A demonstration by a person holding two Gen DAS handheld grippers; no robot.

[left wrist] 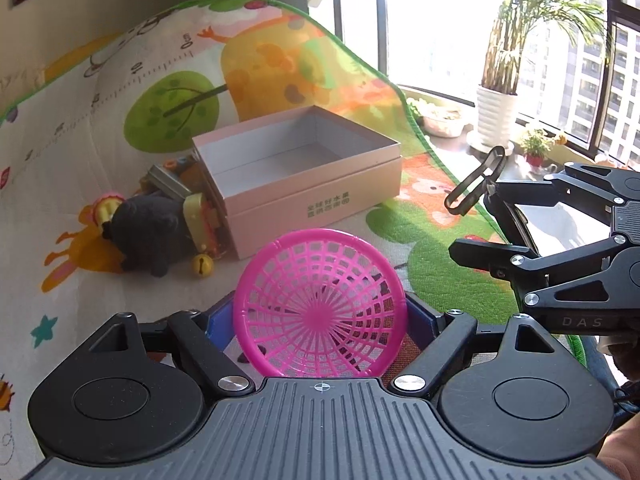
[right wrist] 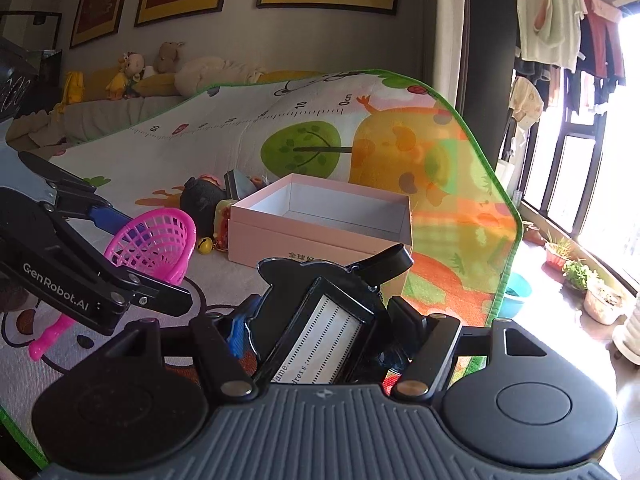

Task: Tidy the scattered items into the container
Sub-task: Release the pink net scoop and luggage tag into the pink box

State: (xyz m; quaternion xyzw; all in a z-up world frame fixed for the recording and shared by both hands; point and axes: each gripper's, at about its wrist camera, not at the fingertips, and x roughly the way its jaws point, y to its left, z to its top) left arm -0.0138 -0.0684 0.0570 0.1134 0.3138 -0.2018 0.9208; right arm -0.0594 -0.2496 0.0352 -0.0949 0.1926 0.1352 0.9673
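My left gripper [left wrist: 320,316] is shut on a round pink mesh basket [left wrist: 320,304], held on edge between the blue pads; its pink handle [right wrist: 48,336] sticks out below. My right gripper [right wrist: 324,320] is shut on a black luggage tag [right wrist: 320,328] with a white name card, and its strap loop [left wrist: 476,184] pokes out ahead. Beyond both stands the open pink box [left wrist: 320,208], with nothing visible inside. A black plush toy [left wrist: 148,232], a yellow bell [left wrist: 202,266] and several small toys lie against the box's left side. In the right wrist view, the left gripper [right wrist: 140,256] is at the left.
Everything rests on a colourful play mat [left wrist: 120,120] whose green edge [left wrist: 416,120] drops off on the right. Potted plants [left wrist: 496,116] line the window sill past it. Plush toys [right wrist: 168,68] sit by the far wall under framed pictures. A blue basin [right wrist: 516,290] is on the floor.
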